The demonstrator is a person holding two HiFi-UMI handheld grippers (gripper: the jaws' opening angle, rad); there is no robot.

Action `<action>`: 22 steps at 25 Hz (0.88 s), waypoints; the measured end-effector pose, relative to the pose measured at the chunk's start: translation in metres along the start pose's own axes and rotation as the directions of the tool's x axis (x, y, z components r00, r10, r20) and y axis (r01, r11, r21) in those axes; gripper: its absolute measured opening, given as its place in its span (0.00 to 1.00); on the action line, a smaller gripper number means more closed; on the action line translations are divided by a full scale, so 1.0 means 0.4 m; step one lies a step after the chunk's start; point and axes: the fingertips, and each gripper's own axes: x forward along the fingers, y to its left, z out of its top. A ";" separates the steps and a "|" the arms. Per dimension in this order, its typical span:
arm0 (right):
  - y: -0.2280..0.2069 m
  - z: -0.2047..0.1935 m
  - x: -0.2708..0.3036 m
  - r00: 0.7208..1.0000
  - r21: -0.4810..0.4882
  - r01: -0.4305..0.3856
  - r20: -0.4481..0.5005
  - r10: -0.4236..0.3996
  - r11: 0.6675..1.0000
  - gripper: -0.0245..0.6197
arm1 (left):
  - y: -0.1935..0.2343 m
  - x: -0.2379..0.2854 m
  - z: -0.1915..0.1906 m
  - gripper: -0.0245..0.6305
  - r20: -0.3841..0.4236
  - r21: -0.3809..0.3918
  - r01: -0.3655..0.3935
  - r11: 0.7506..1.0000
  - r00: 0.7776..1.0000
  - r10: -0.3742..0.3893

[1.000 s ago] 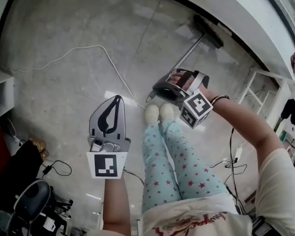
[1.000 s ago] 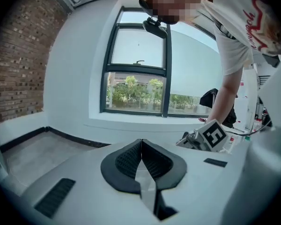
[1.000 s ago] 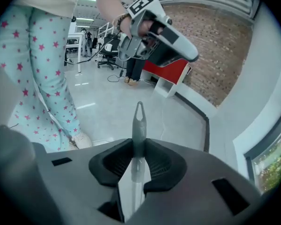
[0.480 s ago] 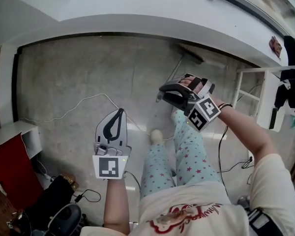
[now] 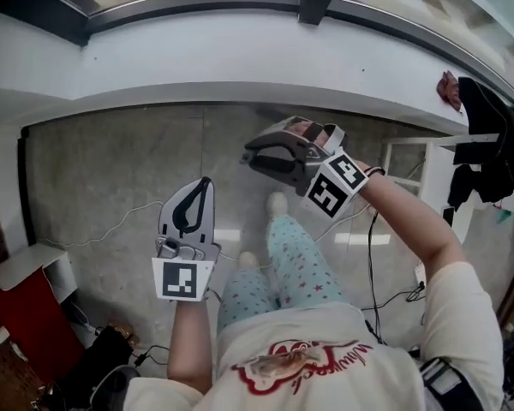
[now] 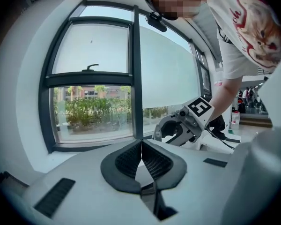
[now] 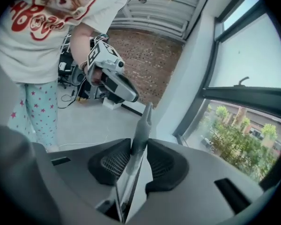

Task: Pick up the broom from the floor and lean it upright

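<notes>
Grey broom (image 7: 141,125) between opening right fingers (image 7: 113,162)

large window (image 6: 91,46), green bushes (image 6: 86,114) beyond it

Head camera looks down on left gripper (image 5: 206,183) and right gripper (image 5: 248,157); each gripper's camera sees the other.

Short-sleeved white T-shirt (image 5: 325,334), red lettering and a cat picture on the chest. Pale blue trousers (image 5: 295,268) dotted with small red stars, loose cut. Off-white shoes (image 5: 277,202), rounded toes. Thin dark band (image 5: 375,173) around the right wrist. Dark strap (image 5: 441,382) with a pale stripe near the right shoulder, detail too small to tell
</notes>
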 end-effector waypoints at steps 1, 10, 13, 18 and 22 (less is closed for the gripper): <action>-0.044 -0.017 -0.028 0.999 0.031 0.042 0.007 -0.042 0.999 0.23 | -0.005 0.037 0.020 0.07 0.006 0.006 0.007 1.000 1.000 -0.007; -0.289 -0.153 -0.213 0.958 0.205 0.277 0.014 -0.286 0.939 0.23 | -0.077 0.235 0.140 0.07 0.010 0.057 0.065 0.996 0.998 -0.066; -0.340 -0.188 -0.241 0.956 0.255 0.273 0.035 -0.291 0.927 0.23 | -0.092 0.286 0.160 0.07 0.029 0.059 0.073 0.996 0.997 -0.075; -0.459 -0.259 -0.267 0.958 0.318 0.230 0.091 -0.271 0.920 0.23 | -0.112 0.415 0.170 0.07 0.036 0.067 0.102 0.993 0.994 -0.104; -0.527 -0.306 -0.291 0.964 0.343 0.210 0.085 -0.253 0.915 0.23 | -0.113 0.509 0.185 0.07 0.061 0.022 0.117 0.993 0.991 -0.118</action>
